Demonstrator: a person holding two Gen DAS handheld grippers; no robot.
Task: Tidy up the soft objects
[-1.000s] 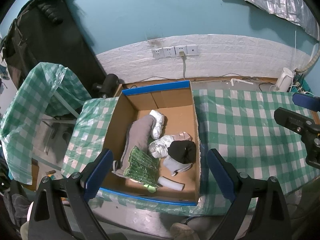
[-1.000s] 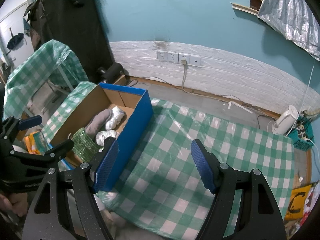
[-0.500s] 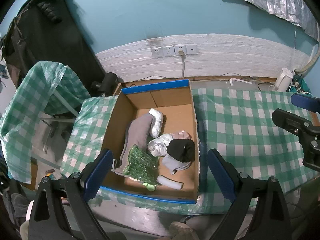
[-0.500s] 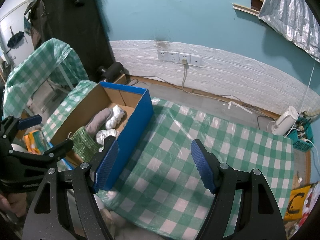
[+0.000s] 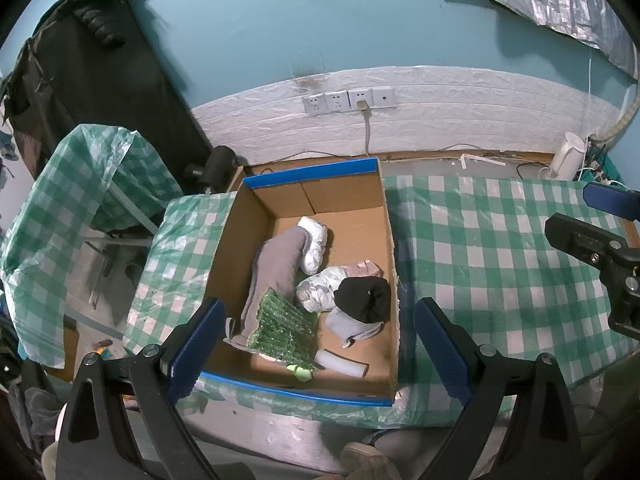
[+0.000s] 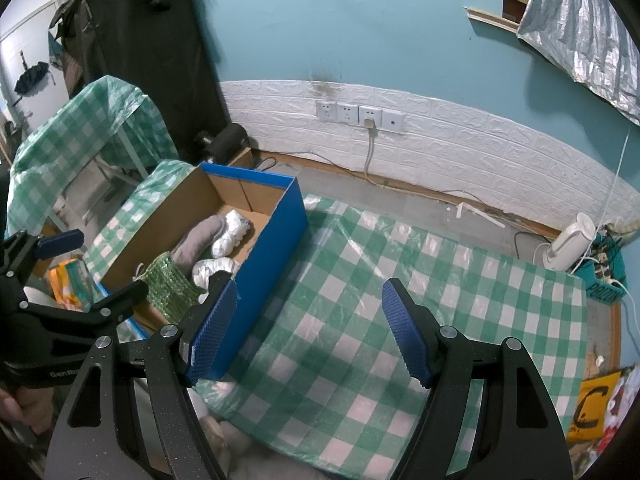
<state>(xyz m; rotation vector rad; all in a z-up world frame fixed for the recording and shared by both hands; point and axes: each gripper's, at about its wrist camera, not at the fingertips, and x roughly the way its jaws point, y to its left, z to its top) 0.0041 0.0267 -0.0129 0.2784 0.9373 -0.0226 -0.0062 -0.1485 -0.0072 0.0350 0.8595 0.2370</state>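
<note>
**Both tongs empty above the table; the soft things already lie in the box**

You look to be between picks, or near the end: every soft item in view sits inside the cardboard box [image 5: 256, 248], and the checked cloth to its right is bare. Your next move, as I judge it, is either to tidy what is in the box or to find something outside it; nothing loose shows on the table [image 5: 500, 248].

Starting at the left, your left tongs [image 5: 316, 344] hang over the near edge of the box, spread wide with nothing between the blue ribbed pads. Below them, the box is brown corrugated card with blue outer faces and an open top. Along its left wall lies a long grey fabric roll [image 5: 280, 264], limp and matte. At its near end rests a green sequinned piece [image 5: 284, 328], glittery and ridged. Beyond, a white knotted cloth bundle [image 5: 316, 244] touches the grey roll. Towards the right wall lie a second white bundle [image 5: 320, 292], a black knit hat or sock [image 5: 364, 298] and a pale grey sock [image 5: 348, 326] under it. A white tube [image 5: 342, 364] lies near the front wall.

Further right, the green-and-white plastic tablecloth [image 6: 360, 320] is glossy and wrinkled. Your right tongs [image 6: 312, 332] hover over it, also spread and empty.
</note>
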